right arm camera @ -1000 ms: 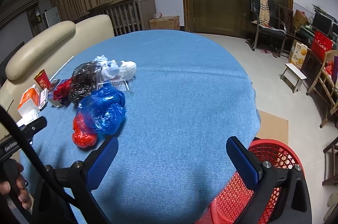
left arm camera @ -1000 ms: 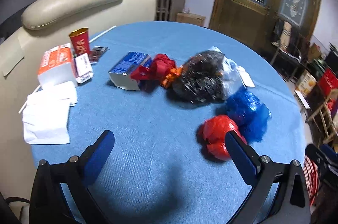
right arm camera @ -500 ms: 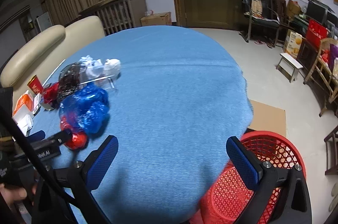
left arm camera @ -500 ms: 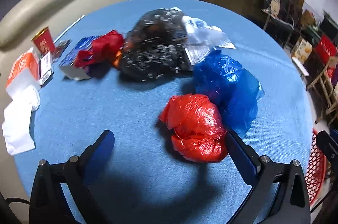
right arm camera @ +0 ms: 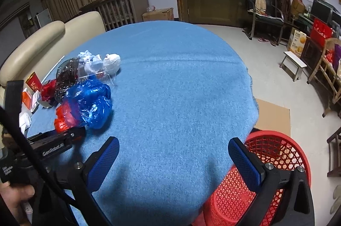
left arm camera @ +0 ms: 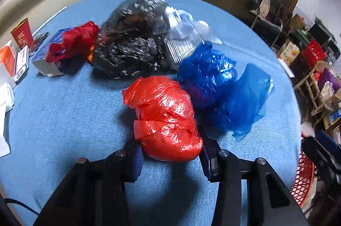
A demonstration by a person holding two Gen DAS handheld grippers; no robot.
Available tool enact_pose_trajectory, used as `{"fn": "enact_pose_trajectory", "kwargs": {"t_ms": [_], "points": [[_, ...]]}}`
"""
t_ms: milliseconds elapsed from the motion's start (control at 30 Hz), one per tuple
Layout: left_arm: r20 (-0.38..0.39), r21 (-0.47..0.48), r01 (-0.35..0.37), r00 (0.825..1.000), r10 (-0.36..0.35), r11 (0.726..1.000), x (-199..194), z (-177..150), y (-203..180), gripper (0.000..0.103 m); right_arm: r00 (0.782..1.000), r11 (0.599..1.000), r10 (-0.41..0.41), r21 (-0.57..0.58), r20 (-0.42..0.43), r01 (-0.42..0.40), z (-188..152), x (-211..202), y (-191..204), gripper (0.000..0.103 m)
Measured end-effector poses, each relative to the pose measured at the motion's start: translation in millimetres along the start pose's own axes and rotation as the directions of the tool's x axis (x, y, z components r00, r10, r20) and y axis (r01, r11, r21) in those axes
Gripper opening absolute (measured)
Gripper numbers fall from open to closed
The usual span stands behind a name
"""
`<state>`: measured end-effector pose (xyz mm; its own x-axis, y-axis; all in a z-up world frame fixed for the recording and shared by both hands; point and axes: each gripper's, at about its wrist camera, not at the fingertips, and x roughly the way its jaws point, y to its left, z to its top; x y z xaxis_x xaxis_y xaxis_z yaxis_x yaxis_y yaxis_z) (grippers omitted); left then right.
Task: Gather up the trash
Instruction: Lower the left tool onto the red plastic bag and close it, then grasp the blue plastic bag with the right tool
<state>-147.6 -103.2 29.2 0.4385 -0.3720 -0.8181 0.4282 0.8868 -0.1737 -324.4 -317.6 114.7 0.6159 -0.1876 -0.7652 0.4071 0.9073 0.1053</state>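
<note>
Red bag (left arm camera: 166, 117) pinched by just-closing left tool (left arm camera: 170, 158), right tool (right arm camera: 173, 158) wide, empty

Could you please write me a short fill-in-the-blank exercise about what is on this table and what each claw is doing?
1. The left claw grips a crumpled ____ plastic bag.
2. The right claw stands ____, holding nothing.
3. The red lattice plastic basket sits on the ____, beside the blue-clothed round table.
4. The crumpled blue plastic bag lies ____ the red one.

Missing words: red; open; floor; beside
</note>
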Motion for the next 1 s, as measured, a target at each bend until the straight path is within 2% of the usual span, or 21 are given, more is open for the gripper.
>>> {"fn": "enact_pose_trajectory", "kwargs": {"t_ms": [267, 433, 600, 633, 667, 700, 733, 1000], "points": [[0.052, -0.049, -0.023, 0.998, 0.025, 0.999, -35, -14, 39, 0.046, 0.991, 0.987, 0.132, -0.096, -0.002, -0.132, 32, 20, 51, 0.103], [0.058, -0.089, -0.034, 0.998, 0.039, 0.995, -43, -17, 65, 0.046, 0.982, 0.973, 0.176, -0.140, -0.065, -0.183, 44, 52, 88, 0.103], [0.063, -0.098, -0.032, 0.997, 0.038, 0.995, -38, -16, 66, 0.046, 0.976, 0.962, 0.186, -0.180, -0.112, -0.204, 45, 79, 109, 0.101], [0.064, -0.098, -0.031, 0.997, 0.037, 0.995, -40, -17, 67, 0.046, 0.969, 0.956, 0.208, -0.180, -0.134, -0.231, 44, 84, 111, 0.090], [0.064, -0.098, -0.030, 0.997, 0.036, 0.995, -41, -17, 67, 0.046, 0.958, 0.950, 0.234, -0.169, -0.166, -0.262, 42, 90, 112, 0.067], [0.064, -0.097, -0.028, 0.997, 0.034, 0.995, -41, -16, 67, 0.046, 0.951, 0.948, 0.246, -0.156, -0.188, -0.276, 41, 94, 113, 0.050], [0.067, -0.095, -0.026, 0.997, 0.033, 0.995, -39, -15, 67, 0.046, 0.947, 0.950, 0.247, -0.143, -0.204, -0.279, 38, 98, 112, 0.039], [0.079, -0.055, -0.006, 0.997, 0.011, 0.998, -44, -13, 50, 0.046, 0.941, 0.946, 0.283, -0.110, -0.184, -0.306, 20, 71, 85, 0.036]]}}
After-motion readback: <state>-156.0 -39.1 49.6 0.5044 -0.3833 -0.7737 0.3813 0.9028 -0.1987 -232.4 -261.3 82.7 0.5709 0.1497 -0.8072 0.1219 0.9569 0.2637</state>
